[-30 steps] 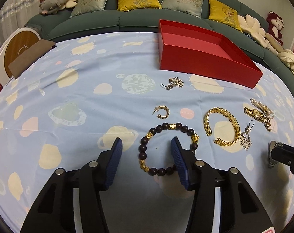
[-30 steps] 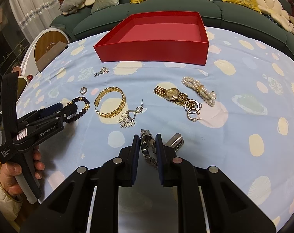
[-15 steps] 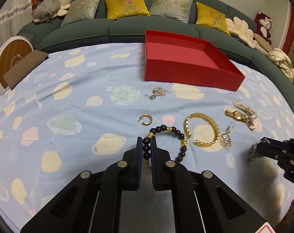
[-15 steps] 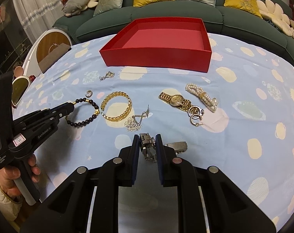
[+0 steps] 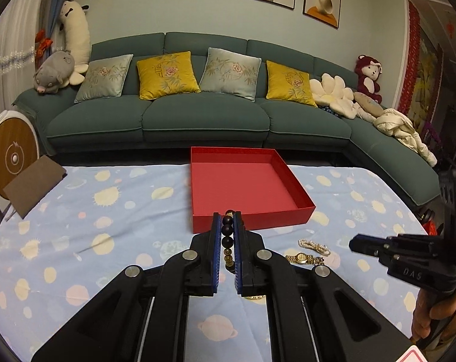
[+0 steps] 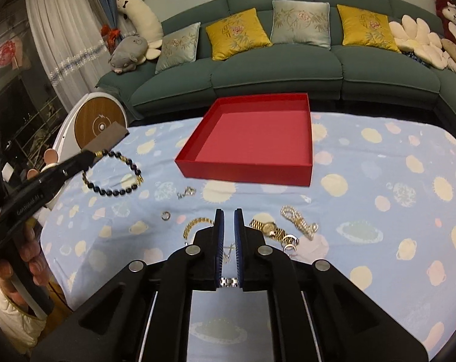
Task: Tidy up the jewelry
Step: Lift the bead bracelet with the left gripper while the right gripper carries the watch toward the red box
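My left gripper (image 5: 227,220) is shut on a dark bead bracelet (image 5: 227,235) and holds it in the air in front of the open red box (image 5: 240,181). In the right wrist view the bracelet (image 6: 113,178) hangs from the left gripper (image 6: 90,155) above the cloth. My right gripper (image 6: 228,214) is shut on a silver watch (image 6: 229,282), whose band shows deep between the pads, lifted above the table. It also shows in the left wrist view (image 5: 353,245). The red box (image 6: 258,138) is empty.
On the blue planet-print cloth lie a gold bangle (image 6: 194,226), a gold watch (image 6: 268,227), a pearl bracelet (image 6: 297,220), a small hoop earring (image 6: 165,215), a silver earring (image 6: 185,193) and rings (image 6: 289,241). A green sofa (image 5: 197,114) stands behind the table.
Both grippers have risen from the table with their pieces. The left one lifted the bead bracelet off the cloth and the view tilted up toward the red box and sofa.
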A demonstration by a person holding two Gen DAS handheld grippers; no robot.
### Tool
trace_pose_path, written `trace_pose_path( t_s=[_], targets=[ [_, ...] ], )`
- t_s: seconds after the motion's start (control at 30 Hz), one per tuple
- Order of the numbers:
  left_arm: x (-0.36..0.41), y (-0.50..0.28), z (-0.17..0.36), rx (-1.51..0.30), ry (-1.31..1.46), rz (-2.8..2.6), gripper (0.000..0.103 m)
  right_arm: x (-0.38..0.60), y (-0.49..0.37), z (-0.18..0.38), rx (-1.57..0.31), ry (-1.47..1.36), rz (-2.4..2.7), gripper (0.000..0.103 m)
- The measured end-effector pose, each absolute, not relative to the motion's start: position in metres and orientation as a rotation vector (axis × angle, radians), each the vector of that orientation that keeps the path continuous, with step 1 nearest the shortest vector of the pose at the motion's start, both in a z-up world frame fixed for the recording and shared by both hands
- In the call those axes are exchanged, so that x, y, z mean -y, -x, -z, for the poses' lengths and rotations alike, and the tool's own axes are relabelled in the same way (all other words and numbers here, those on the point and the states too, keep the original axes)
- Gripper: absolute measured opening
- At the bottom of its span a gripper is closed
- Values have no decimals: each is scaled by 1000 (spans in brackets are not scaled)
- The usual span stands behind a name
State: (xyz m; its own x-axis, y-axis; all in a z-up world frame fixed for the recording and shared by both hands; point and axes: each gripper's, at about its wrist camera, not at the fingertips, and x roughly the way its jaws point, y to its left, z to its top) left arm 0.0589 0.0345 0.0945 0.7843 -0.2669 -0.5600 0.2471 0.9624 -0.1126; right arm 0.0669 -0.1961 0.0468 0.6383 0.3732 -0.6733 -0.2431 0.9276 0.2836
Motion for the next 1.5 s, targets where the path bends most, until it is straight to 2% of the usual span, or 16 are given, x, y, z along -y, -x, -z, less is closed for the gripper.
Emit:
trace_pose_path(
  t_s=[0.07,0.13,0.17,0.37,0.6,0.7,0.73,0.9,1.17,1.5],
  targets=[
    [-41,-58,-83,-633,48,268,5,184,-62,-27,-864,-116,-378,23],
    [-46,-60,-67,-679,53,264,5,167,-54,-8,-907,-37,-414,39],
    [-49,-61,-59,-705,51,259,5,158,-51,0,-919,3,-429,41],
    [-58,-57,-42,-748,51,258,5,121,-44,34,-929,258,-505,42],
    [-61,-56,-30,-777,42,269,5,118,-51,55,-944,356,-563,42],
    [-59,-57,-26,-793,40,276,5,118,-56,55,-953,342,-572,41],
    [-58,-57,-25,-796,38,278,5,119,-58,55,-960,326,-573,36],
    [-53,-58,-23,-803,30,287,5,123,-63,54,-972,290,-550,30],
    [-47,-61,-19,-812,21,288,5,137,-63,50,-996,161,-536,28],
    [-36,-64,-17,-817,10,310,5,160,-64,21,-922,33,-499,28]
  ],
)
